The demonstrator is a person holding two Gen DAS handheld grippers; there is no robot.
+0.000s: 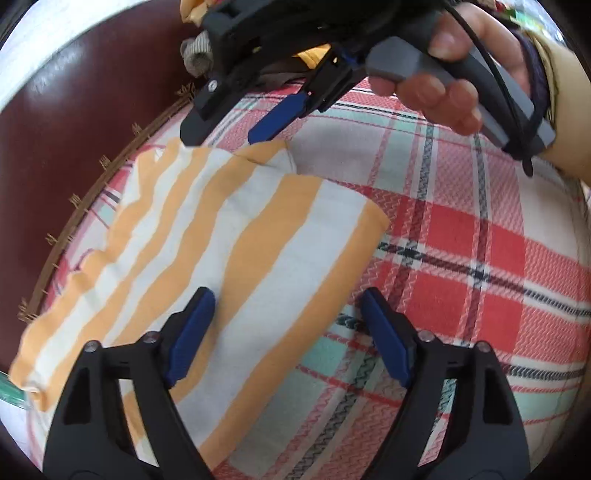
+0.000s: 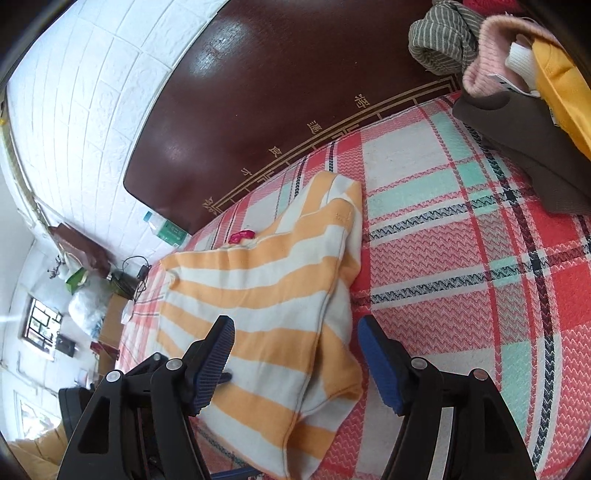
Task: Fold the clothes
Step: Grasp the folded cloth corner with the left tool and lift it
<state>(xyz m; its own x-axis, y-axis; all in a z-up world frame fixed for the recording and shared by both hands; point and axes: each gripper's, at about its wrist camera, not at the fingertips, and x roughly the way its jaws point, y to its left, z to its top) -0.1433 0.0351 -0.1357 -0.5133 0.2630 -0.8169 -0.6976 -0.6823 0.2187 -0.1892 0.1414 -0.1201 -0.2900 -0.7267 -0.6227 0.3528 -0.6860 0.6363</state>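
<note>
One folded orange-and-white striped garment (image 2: 266,306) lies on the plaid bedspread (image 2: 461,258) near the dark headboard (image 2: 258,92). Two grippers – left gripper (image 1: 286,325) and right gripper (image 2: 295,354) – both hover with jaws apart, nothing clamped. One clothes pile (image 2: 517,74) sits at the bed's corner.

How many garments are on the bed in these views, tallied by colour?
Orange-and-white striped, folded flat: 1
Grey striped, bunched: 1
Pink knit: 1
Yellow: 1
Dark brown: 1
Total: 5 garments; the last four sit piled together at the far corner of the plaid bedcover, so more may be hidden beneath.
</note>
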